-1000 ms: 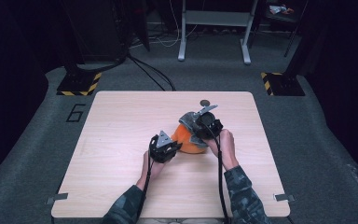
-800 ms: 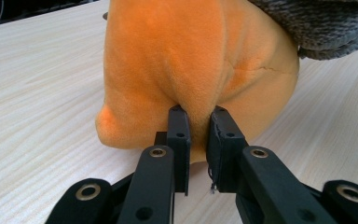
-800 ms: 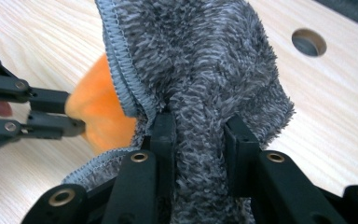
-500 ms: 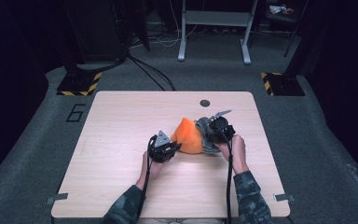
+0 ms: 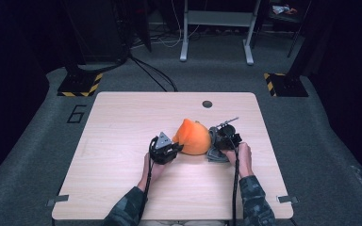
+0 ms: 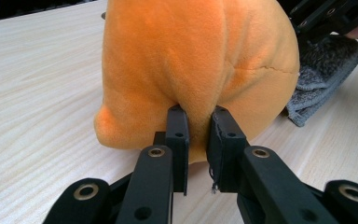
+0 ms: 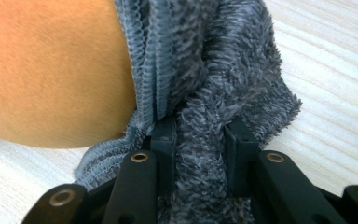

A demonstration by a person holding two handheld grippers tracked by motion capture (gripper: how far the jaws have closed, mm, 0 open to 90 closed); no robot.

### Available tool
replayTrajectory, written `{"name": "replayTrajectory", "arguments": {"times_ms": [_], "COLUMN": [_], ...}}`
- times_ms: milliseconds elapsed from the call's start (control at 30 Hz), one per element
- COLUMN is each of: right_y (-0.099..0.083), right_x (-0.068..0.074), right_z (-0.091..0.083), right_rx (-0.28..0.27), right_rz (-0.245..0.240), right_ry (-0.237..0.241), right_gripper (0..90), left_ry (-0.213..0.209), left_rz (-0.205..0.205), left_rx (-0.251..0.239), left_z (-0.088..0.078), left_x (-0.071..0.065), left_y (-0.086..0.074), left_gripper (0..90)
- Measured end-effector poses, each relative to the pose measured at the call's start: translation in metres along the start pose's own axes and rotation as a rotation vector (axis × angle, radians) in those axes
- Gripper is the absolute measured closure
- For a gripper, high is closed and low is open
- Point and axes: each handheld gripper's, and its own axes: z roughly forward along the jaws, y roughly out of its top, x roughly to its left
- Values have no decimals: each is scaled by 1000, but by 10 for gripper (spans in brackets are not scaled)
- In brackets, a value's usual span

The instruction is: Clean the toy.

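Pulling the fuzzy grey knit cloth off the round orange plush toy looks like the step in hand, so keep both grips as they are. Your left tool is clenched on a pinch of orange plush at the toy's near side; your right tool is clamped on a thick fold of the grey cloth. Toy sits approx mid-surface, cloth bunched at its 3 o'clock, touching it.

To do it well: hold the left hand steady as the anchor, draw the right twd 3 o'clock, low & level, so the ribbed hem slides off the plush w/o dragging the toy along. If the toy tips, pause, don't yank.

Room: pale wooden surface is bare from 7 to 11 o'clock, plenty there. Right edge is nearer your right hand, so watch it. Small dark hole sits at 12 o'clock, well apart.
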Motion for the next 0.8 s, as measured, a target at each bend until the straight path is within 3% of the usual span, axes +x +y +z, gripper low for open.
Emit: {"name": "replayTrajectory", "arguments": {"times_ms": [133,267,433,533,633,700,800], "right_y": [5,19,42,55,65,67,64], "right_x": [1,13,39,57,70,72,67], "right_z": [-19,-49,-74,-72,-61,-50,-48], "right_rx": [-35,-113,-192,-198,-164,-142,-141], "right_rz": [-21,-72,-145,-194,-229,-252,-230], "right_ry": [-30,-46,3,13,-4,-22,-8], "right_gripper": [698,698,696,693,689,690,692], "left_ry": [5,1,7,3,7,13,10], "left_rz": [13,28,31,31,41,40,39], "left_rx": [-4,-4,-18,-14,-9,-11,-5], "left_z": [0,-1,1,0,-1,0,-1], "left_x": [1,1,-1,-2,0,0,0], "left_y": [0,0,-1,-2,-2,-2,-1], "left_gripper": [791,789,790,790,790,790,789]}}
